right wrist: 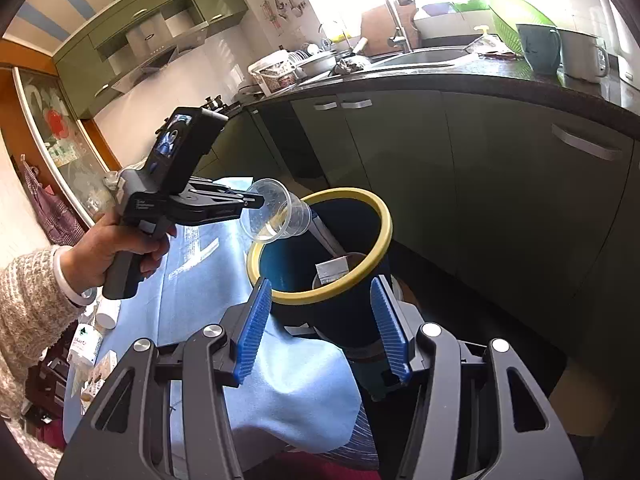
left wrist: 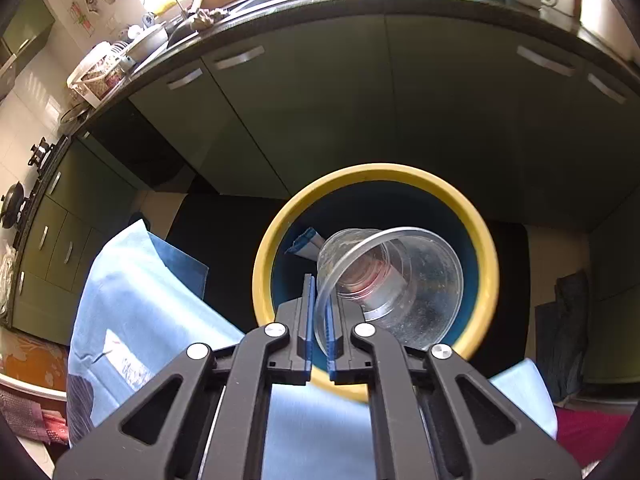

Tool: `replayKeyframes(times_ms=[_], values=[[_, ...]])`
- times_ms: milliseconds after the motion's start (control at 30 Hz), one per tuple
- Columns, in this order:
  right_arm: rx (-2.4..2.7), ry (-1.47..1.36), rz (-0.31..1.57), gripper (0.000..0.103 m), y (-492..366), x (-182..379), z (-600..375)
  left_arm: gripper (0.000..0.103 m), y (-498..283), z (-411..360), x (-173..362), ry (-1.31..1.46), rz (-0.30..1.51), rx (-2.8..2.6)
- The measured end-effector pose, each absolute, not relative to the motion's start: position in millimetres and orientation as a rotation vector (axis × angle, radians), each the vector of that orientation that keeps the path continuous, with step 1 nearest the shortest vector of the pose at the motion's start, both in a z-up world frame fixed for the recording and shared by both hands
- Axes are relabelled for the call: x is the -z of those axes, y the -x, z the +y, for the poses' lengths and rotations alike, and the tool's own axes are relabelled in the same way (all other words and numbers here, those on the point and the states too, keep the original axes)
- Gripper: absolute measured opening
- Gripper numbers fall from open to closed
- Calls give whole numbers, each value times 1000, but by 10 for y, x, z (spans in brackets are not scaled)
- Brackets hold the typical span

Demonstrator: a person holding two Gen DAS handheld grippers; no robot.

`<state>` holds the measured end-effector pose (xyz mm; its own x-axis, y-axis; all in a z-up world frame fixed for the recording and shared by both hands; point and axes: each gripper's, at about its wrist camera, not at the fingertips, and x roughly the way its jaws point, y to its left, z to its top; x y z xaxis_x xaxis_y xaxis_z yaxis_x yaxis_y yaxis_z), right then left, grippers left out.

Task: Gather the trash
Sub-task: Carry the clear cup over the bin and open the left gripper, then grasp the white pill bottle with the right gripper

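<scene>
My left gripper (left wrist: 319,320) is shut on the rim of a clear plastic cup (left wrist: 394,284) and holds it tilted over the mouth of a dark blue bin with a yellow rim (left wrist: 490,256). Paper scraps (left wrist: 306,242) lie inside the bin. In the right wrist view the left gripper (right wrist: 256,202) holds the cup (right wrist: 280,216) above the near-left rim of the bin (right wrist: 320,294), which holds a carton scrap (right wrist: 332,270). My right gripper (right wrist: 320,320) is open and empty, its blue pads either side of the bin's near wall.
A table with a light blue cloth (right wrist: 200,280) lies to the left of the bin, with small packets and a white bottle (right wrist: 108,314) at its left edge. Green kitchen cabinets (right wrist: 480,168) and a cluttered dark counter with a sink (right wrist: 420,56) stand behind.
</scene>
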<state>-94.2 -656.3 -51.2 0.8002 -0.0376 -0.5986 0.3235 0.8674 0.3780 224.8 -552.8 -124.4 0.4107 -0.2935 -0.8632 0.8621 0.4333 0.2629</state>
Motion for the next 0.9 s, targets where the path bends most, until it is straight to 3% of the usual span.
replayKeyframes(times_ms=[67,100,133,200,300,367,533,633,667,900], values=[[208,-504,621,52,978,555,-6619,7,-2361,-5648,1371,-804,879,816],[209,-509,622,52,981,567,-6637,13,-2408,-5693,1416,-803,895,803],[211,-512,624,52,988,579,-6649,26,-2441,-5723,1441,-799,910,799],[211,-517,626,52,977,590,-6674,37,-2474,-5702,1407,-762,931,804],[207,-510,635,52,934,602,-6661,39,-2381,-5525,1143,-700,913,856],[191,-504,642,52,868,604,-6598,47,-2286,-5297,879,-627,887,888],[83,-456,675,52,599,579,-6284,57,-1949,-4346,139,-458,748,927],[0,-405,701,55,411,520,-6006,57,-1734,-3628,-142,-373,670,910],[-30,-384,709,59,345,493,-5879,58,-1674,-3337,-203,-339,640,887],[-230,-231,756,59,-201,344,-4903,71,-1428,-1557,-246,-100,455,602]])
